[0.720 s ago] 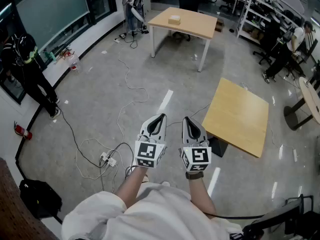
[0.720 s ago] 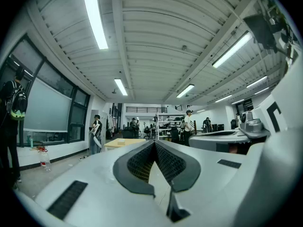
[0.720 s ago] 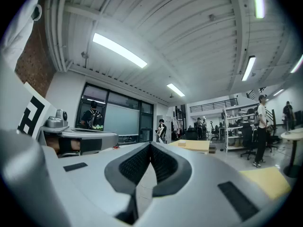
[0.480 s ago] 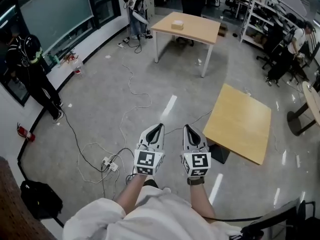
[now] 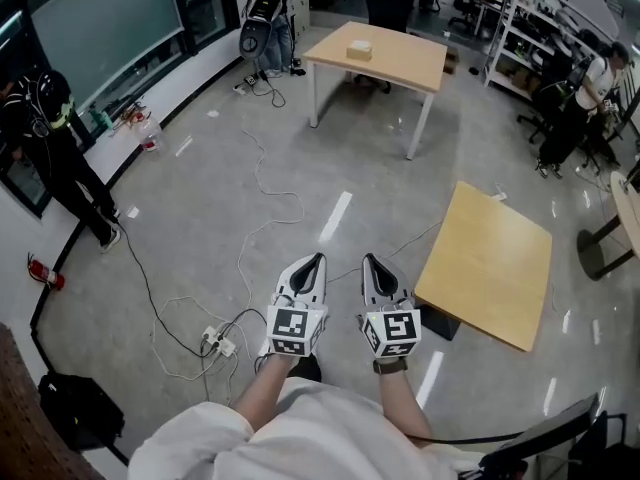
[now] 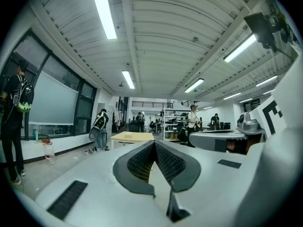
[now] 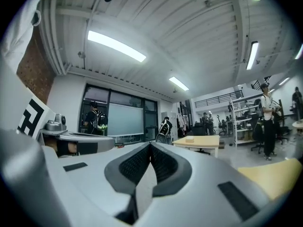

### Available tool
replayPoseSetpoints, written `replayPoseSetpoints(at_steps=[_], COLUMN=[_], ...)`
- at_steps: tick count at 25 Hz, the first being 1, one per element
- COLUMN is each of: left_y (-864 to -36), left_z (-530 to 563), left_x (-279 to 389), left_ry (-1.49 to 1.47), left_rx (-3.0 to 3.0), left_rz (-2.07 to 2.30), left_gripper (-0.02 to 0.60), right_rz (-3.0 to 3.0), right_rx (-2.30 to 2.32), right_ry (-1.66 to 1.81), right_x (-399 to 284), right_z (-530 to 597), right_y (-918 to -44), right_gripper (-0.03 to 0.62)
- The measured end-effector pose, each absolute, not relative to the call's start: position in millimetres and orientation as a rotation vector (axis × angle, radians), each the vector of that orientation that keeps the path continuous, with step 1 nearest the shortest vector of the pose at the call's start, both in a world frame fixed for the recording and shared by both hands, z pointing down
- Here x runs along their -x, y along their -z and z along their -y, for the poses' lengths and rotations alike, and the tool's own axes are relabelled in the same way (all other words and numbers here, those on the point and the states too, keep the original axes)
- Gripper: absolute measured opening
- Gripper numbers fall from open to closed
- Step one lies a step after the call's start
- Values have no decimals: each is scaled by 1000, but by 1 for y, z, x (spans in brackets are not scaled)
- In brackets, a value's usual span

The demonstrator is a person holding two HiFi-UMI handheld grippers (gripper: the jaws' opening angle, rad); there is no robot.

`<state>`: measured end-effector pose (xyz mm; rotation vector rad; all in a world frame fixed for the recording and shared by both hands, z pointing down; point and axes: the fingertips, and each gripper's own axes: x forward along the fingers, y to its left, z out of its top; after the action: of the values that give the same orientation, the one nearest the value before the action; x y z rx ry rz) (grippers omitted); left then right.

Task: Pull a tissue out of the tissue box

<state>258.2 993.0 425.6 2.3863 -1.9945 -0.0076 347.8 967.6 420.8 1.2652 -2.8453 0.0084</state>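
Observation:
The tissue box point(image 5: 359, 50), small and tan, sits on a light wooden table point(image 5: 400, 66) far across the floor. It also shows in the left gripper view as the tissue box point(image 6: 128, 134) and in the right gripper view as the tissue box point(image 7: 190, 139). My left gripper point(image 5: 314, 260) and right gripper point(image 5: 370, 260) are held side by side in front of me, pointing level toward that table and far short of it. The left gripper point(image 6: 154, 143) is shut with nothing between its pads. So is the right gripper point(image 7: 150, 144).
A low wooden board point(image 5: 487, 263) lies to the right. Cables point(image 5: 250, 218) and a power strip point(image 5: 215, 320) trail over the floor to the left. A person in black point(image 5: 50, 128) stands at the left wall, another person point(image 5: 265, 8) beyond the table. Shelves and chairs stand at the back right.
The far table and the tissue box have come slightly nearer and lower in the head view. Both grippers stay shut, side by side, a little lower in the picture.

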Motion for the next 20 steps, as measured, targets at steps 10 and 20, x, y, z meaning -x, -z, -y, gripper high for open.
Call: replayPoseSetpoints(at_steps=[10,20], left_y=[-399,-428], left_z=[-877,-791], left_x=[-130,-71], left_ry=[-41,89], left_rx=[-2438,-2326], left_rz=[2166,2102], left_gripper=[0,0], right_rz=[2947,2878], right_rx=[-1300,-1268], right_ry=[-97,-113], right_x=[-215,-153], right_z=[-829,-752], right_y=[-389,-416], right_gripper=[2,2])
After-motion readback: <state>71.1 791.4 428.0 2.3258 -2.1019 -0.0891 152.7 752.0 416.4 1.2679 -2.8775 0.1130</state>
